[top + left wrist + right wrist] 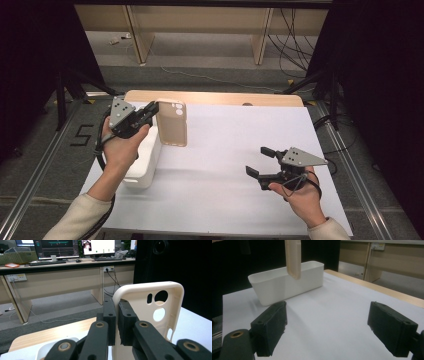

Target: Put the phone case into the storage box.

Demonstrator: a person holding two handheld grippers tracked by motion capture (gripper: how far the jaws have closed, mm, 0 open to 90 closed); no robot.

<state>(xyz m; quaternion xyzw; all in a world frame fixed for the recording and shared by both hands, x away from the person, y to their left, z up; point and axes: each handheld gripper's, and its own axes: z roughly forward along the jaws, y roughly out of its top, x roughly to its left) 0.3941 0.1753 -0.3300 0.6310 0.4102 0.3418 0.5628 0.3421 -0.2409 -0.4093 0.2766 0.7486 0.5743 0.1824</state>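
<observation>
A cream phone case [172, 123] hangs in the air above the table's left side, beside a white bin [145, 161]. My left gripper [152, 109] is shut on the case's upper edge. In the left gripper view the two black pads [110, 315] pinch the thin wall of the case [152, 322], whose camera cut-outs face me. My right gripper [260, 161] rests low over the white table cover [225, 150] at the right, open, with nothing between its fingers. The right gripper view has the case's lower end [293, 258] dangling in front of the bin [287, 282].
The table's wooden far edge [215, 97] shows beyond the white cover. Dark curtains flank both sides. Past the table are desk legs [137, 32] and loose cables [295, 40] on the floor.
</observation>
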